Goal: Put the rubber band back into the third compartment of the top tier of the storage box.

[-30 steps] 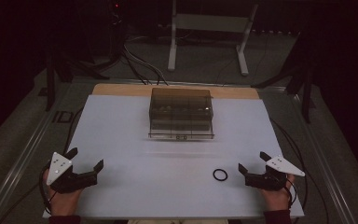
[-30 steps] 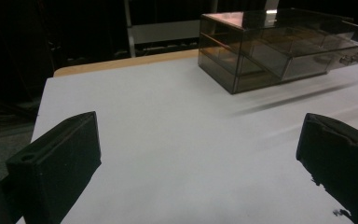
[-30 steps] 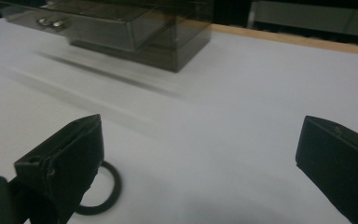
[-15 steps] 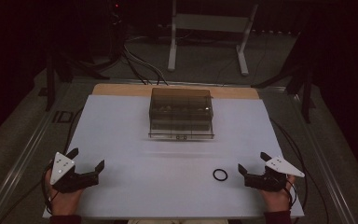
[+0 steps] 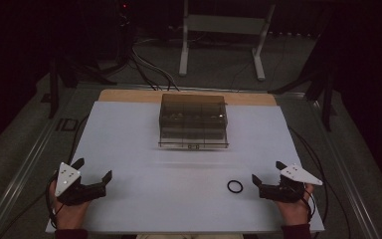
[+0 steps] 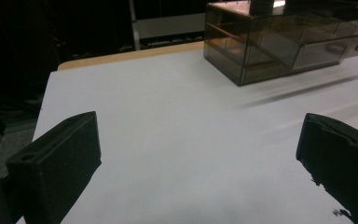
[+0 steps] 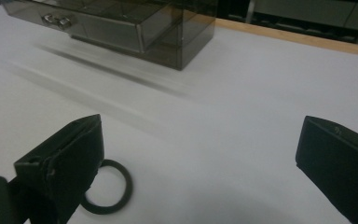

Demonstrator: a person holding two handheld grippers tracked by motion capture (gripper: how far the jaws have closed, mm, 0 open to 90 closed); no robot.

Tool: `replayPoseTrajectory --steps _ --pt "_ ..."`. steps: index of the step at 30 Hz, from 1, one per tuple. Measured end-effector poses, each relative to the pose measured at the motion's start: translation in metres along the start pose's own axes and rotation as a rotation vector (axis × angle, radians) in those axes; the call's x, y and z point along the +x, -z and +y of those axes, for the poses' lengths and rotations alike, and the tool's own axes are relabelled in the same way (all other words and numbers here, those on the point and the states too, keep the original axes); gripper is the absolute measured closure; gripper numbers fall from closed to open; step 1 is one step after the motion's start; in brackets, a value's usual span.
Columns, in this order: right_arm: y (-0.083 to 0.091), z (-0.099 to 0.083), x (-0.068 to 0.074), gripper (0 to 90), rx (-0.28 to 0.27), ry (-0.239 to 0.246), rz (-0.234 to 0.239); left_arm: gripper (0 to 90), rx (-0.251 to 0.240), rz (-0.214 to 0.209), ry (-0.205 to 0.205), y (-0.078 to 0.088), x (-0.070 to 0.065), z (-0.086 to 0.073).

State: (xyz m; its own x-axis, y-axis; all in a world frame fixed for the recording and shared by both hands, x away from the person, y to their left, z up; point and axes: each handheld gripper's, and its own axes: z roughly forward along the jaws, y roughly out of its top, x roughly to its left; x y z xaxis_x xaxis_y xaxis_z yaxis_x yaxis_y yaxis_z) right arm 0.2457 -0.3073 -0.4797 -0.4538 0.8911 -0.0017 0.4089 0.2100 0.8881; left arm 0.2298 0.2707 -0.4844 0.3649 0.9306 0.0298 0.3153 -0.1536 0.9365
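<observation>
Black ring: a thin black ring point(image 5: 235, 186) is seen lying flat on the white table sheet point(image 5: 179, 199), lower right of the high view, just beside the right gripper point(image 5: 267, 175) but not touched by it.
Ring, right gripper view: the ring point(image 7: 112, 189) is found at the lower left of the frame, partly hidden behind the left-hand jaw, outside the gap.
Right gripper: jaws are spread wide; nothing is held.
Left gripper: the left gripper point(image 5: 92, 169) is kept at the lower left of the high view, jaws likewise spread wide and empty, well apart from the ring.
Box: a smoked transparent drawer box point(image 5: 193, 121) is placed at the upper centre of the sheet; its front drawer is shut, with a small metal pull point(image 7: 56, 20) at the upper left of the right gripper view.
Progress: judged at the start. Nothing is lifted, the drawer is unopened. A grasp of the ring is judged still to be made.
Surface: plain white sheet over a wooden board point(image 5: 129, 94), bare edge visible along the far side.
Room: dark; cables on the floor and a white metal stand point(image 5: 219, 40) are noted at the top of the frame.
</observation>
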Motion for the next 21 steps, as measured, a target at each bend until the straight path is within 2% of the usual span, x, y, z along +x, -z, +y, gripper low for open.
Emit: replayPoseTrajectory --steps 7,9,15,21 --pt "-0.003 0.006 0.001 1.6 0.036 0.001 0.018 0.5 0.001 0.004 -0.005 -0.001 -0.001 0.0" --pt "-0.007 0.008 0.002 1.6 0.064 0.004 0.029 0.5 0.005 0.006 -0.007 -0.001 -0.001 0.0" --pt "-0.012 0.013 0.003 1.7 0.092 0.011 0.045 0.5 0.008 0.002 -0.014 -0.002 -0.003 -0.001" --pt "-0.02 0.017 0.007 1.7 0.147 0.013 0.068 0.6 0.009 0.003 -0.026 -0.003 -0.006 0.0"
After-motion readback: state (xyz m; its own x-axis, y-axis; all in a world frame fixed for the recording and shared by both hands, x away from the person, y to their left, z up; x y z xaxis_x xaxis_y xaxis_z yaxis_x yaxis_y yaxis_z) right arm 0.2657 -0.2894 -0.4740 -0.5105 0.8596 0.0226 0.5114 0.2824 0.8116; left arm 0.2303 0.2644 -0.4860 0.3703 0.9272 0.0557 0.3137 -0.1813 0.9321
